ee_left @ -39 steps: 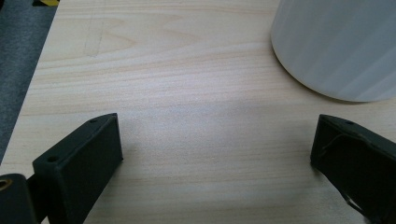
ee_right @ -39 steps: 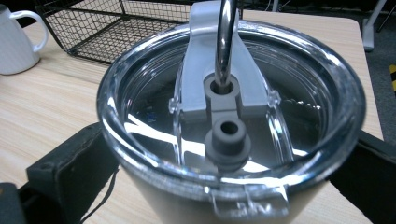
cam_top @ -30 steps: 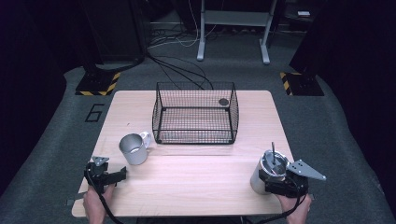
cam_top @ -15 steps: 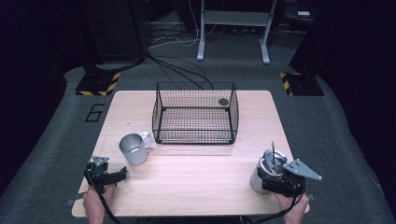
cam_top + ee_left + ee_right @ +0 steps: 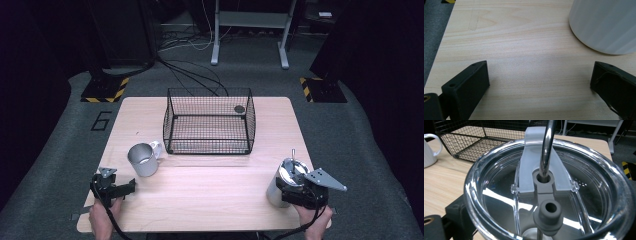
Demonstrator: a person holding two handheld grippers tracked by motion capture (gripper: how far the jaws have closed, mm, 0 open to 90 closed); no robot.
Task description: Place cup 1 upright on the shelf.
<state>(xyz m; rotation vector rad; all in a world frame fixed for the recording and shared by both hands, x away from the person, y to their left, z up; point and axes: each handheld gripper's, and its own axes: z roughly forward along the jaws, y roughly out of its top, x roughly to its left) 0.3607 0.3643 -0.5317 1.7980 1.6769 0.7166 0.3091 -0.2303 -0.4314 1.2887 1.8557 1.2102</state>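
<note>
Dark floor, cables and stand legs are seen behind a pale wooden tabletop (image 5: 210, 200). Near its front right corner, a steel tumbler (image 5: 281, 186) with a clear lid (image 5: 549, 195) and a metal straw (image 5: 547, 147) stands upright, clamped by the right hand-held gripper (image 5: 305, 192), whose jaws are pressed against the tumbler's sides. A wire basket (image 5: 209, 122) is set well behind and to the left of the tumbler; a small dark round object (image 5: 239, 108) lies inside it. A white mug (image 5: 144, 159) stands far to the tumbler's left, just in front of the basket. The left hand-held gripper (image 5: 131, 185) is held low in front of the mug, jaws spread, gripping nothing.
</note>
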